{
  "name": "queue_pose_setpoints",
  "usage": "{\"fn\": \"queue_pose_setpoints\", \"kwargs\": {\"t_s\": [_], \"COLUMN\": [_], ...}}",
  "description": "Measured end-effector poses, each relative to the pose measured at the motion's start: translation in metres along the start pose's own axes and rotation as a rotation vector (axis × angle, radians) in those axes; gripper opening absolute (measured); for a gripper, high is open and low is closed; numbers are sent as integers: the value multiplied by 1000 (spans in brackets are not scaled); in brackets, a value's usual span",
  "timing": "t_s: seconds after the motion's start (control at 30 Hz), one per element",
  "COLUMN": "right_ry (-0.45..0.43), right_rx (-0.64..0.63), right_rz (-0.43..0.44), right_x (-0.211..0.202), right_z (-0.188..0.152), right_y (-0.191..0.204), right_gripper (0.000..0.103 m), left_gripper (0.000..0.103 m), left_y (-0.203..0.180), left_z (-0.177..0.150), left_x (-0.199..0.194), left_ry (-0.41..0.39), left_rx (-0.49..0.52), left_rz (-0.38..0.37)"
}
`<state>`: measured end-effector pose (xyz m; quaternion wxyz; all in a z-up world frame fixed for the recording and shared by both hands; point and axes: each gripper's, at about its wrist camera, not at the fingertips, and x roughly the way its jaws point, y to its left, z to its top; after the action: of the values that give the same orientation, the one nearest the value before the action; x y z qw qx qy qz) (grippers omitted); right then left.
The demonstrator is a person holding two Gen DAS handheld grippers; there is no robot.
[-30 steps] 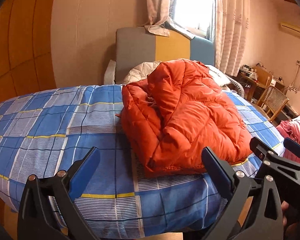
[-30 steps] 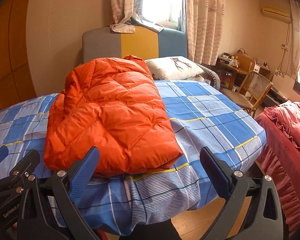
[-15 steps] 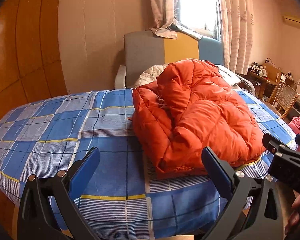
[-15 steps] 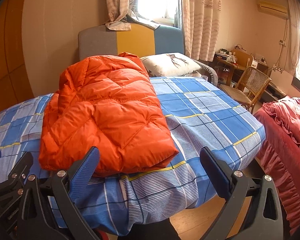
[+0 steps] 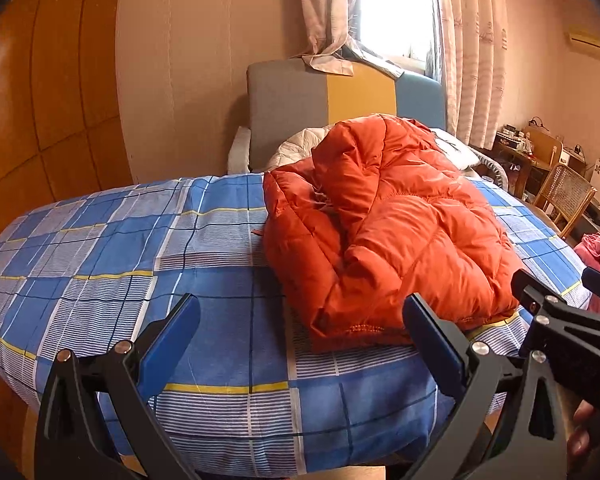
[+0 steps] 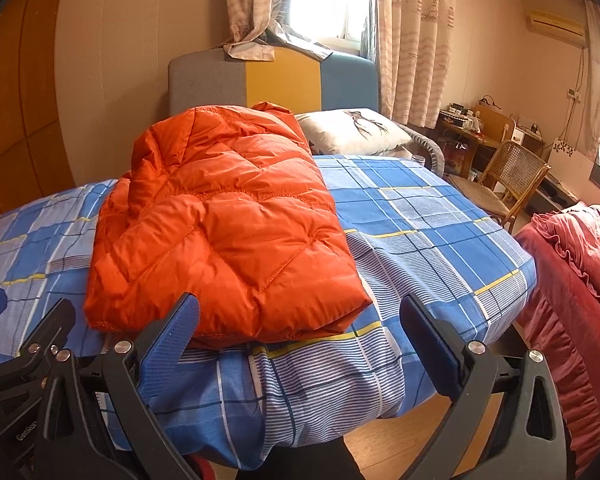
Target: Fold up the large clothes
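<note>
An orange puffer jacket (image 5: 384,228) lies folded into a thick bundle on the blue checked bed (image 5: 100,248); it also shows in the right wrist view (image 6: 224,224). My left gripper (image 5: 300,336) is open and empty, held off the bed's near edge, short of the jacket's hem. My right gripper (image 6: 300,332) is open and empty, also off the near edge, with its left finger in front of the jacket's hem. The right gripper shows at the right of the left wrist view (image 5: 564,312).
A white pillow (image 6: 352,130) and a grey, yellow and blue headboard (image 6: 276,80) stand behind the jacket. A wicker chair (image 6: 504,184) and a cluttered desk (image 6: 472,128) are at the right. A red ruffled cover (image 6: 576,280) lies right of the bed.
Both grippers have drawn back from the bed and drifted a little; the jacket sits farther off and lies unchanged. Both stay open.
</note>
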<state>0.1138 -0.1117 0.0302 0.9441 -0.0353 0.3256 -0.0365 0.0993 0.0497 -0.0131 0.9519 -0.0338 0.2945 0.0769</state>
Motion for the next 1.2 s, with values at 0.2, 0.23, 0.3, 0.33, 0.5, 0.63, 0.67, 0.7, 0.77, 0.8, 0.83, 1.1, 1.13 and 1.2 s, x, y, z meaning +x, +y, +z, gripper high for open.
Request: {"fn": "queue_pose_setpoints", "kwargs": {"t_s": [0.2,0.23,0.3,0.33,0.5,0.63,0.67,0.7,0.77,0.8,0.83,1.1,1.13,1.2], "right_ry": [-6,-7,-8,-8,-13,-11,-11,-13,-17,-19,-21,-27,-28,-30], "right_rx": [-15,-17,-21,-20,-23,-20,-19,-19,-19,-20,-21,-17,-16,-16], "right_rz": [3,4,2,3,-2,-6,-7,-7,-5,-5,-4,-4,-4,-3], "right_x": [-3,-3,-3,-3,-4,-3,-4,-4,-5,-6,-6,-6,-7,-7], "right_z": [0,1,0,0,0,0,0,0,1,1,1,3,3,4], "right_y": [3,3,4,4,6,5,5,4,4,5,5,5,5,5], "right_gripper": [100,100,100,100,100,100,100,100,100,100,100,100,100,100], "left_gripper": [101,101,101,101,101,101,101,101,101,101,101,101,101,101], "left_y": [1,1,2,2,3,6,6,7,7,7,7,7,7,8], "left_z": [1,1,1,1,1,0,0,1,1,1,1,2,2,3], "left_x": [-2,-3,-3,-3,-4,-4,-5,-5,-5,-5,-6,-12,-13,-13], "left_ry": [-4,-4,-7,-7,-12,-11,-12,-13,-14,-14,-16,-34,-35,-35], "left_rx": [-9,-9,-12,-12,-18,-25,-26,-26,-27,-27,-28,-28,-28,-27], "left_rz": [-2,-2,-2,-3,0,2,3,3,2,1,1,1,2,2]}}
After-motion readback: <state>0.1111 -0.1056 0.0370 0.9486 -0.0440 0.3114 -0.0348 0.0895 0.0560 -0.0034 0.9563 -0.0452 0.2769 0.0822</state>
